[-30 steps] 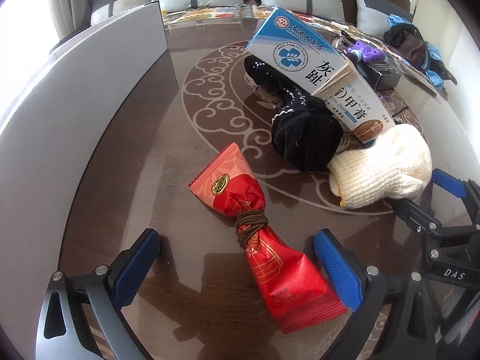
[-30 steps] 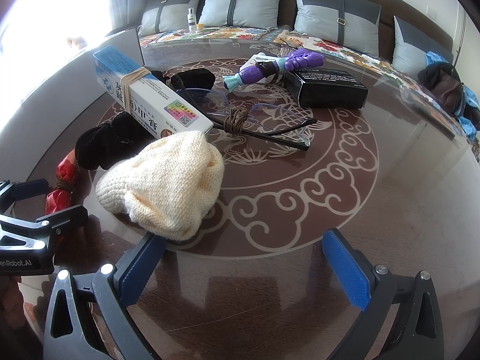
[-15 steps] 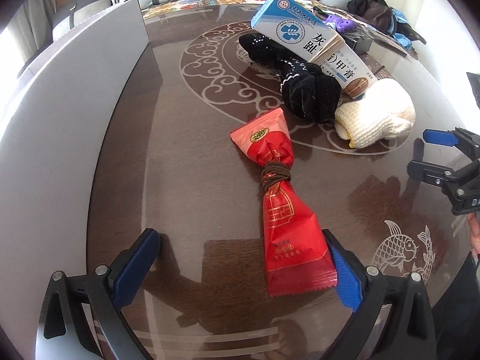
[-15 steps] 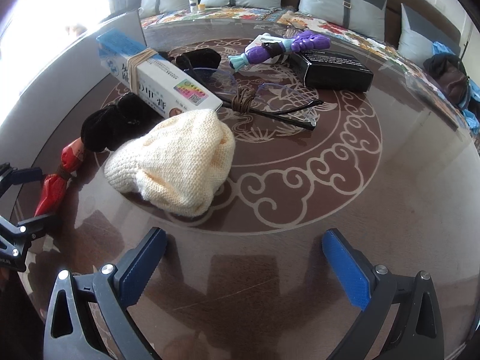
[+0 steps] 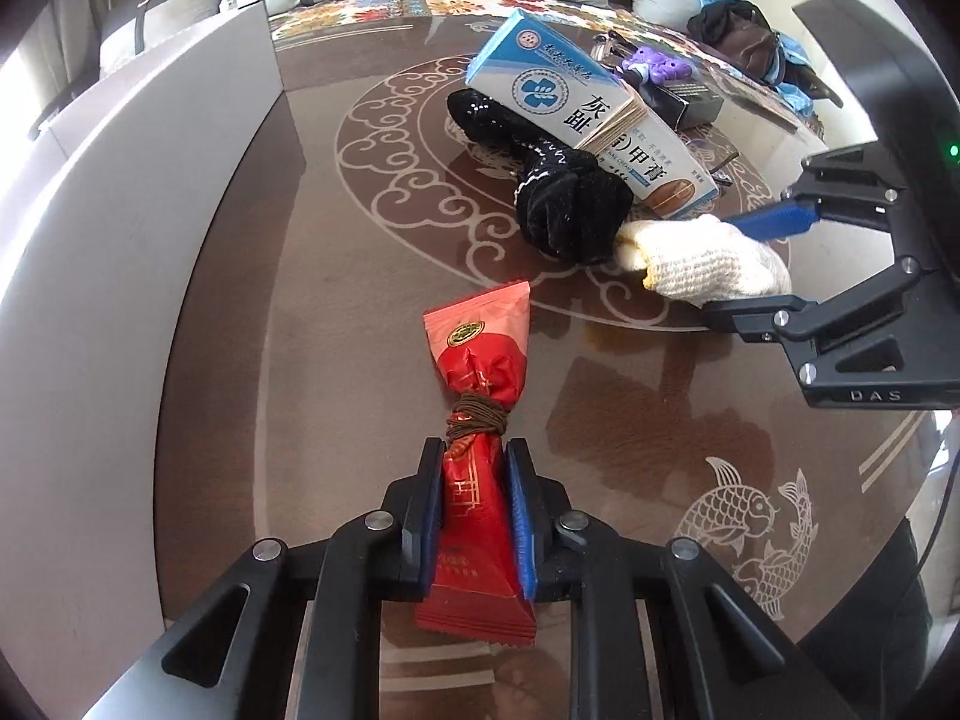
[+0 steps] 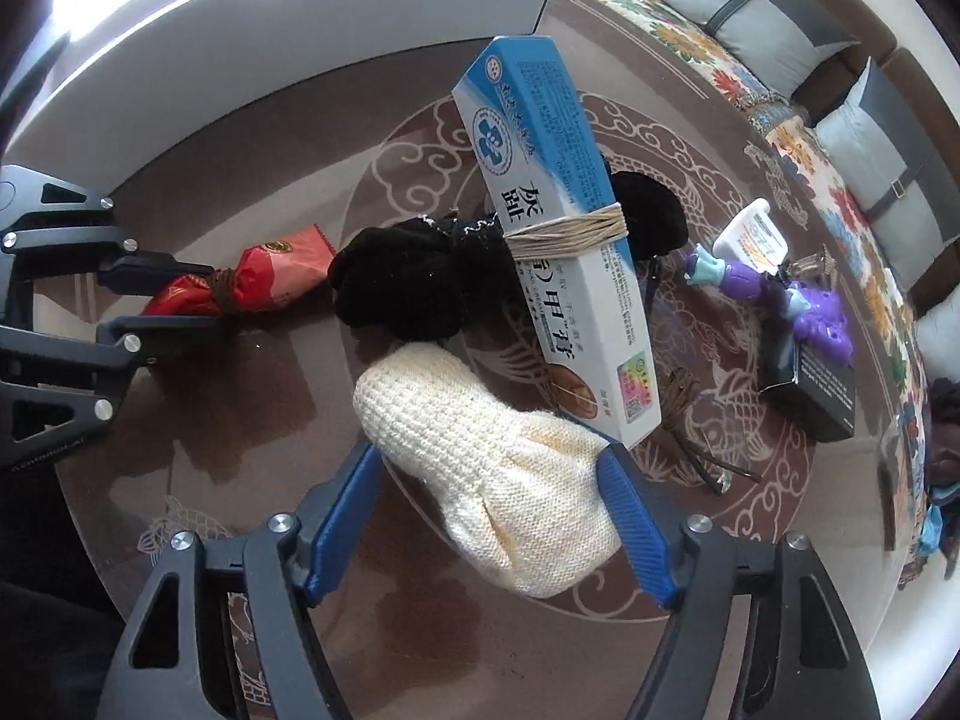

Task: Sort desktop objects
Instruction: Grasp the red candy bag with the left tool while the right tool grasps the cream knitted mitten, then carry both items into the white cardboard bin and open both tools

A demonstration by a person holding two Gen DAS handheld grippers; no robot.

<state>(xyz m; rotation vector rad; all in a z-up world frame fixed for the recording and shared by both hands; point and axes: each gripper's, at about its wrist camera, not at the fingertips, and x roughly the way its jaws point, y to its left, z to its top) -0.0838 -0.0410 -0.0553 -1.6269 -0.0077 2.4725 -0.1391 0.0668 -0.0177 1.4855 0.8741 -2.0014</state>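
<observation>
Both pickups look under way at once. The left gripper (image 5: 474, 516) is pinched tight on the crinkly red foil snack packet (image 5: 477, 462), bound at its waist with brown cord, lying near the table's (image 5: 252, 312) front edge. The right gripper (image 6: 489, 510) is spread wide around the cream knitted sock (image 6: 498, 468), blue pads just beside its sides, not yet squeezing. Next, I'd guess, it closes, then both lift clear of the black fuzzy sock (image 6: 414, 276) and the blue-and-white carton (image 6: 558, 240).

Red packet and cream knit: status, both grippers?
Left gripper shut on red packet. Right gripper open, straddling cream knit. Black cloth and blue box touch the knit.
</observation>
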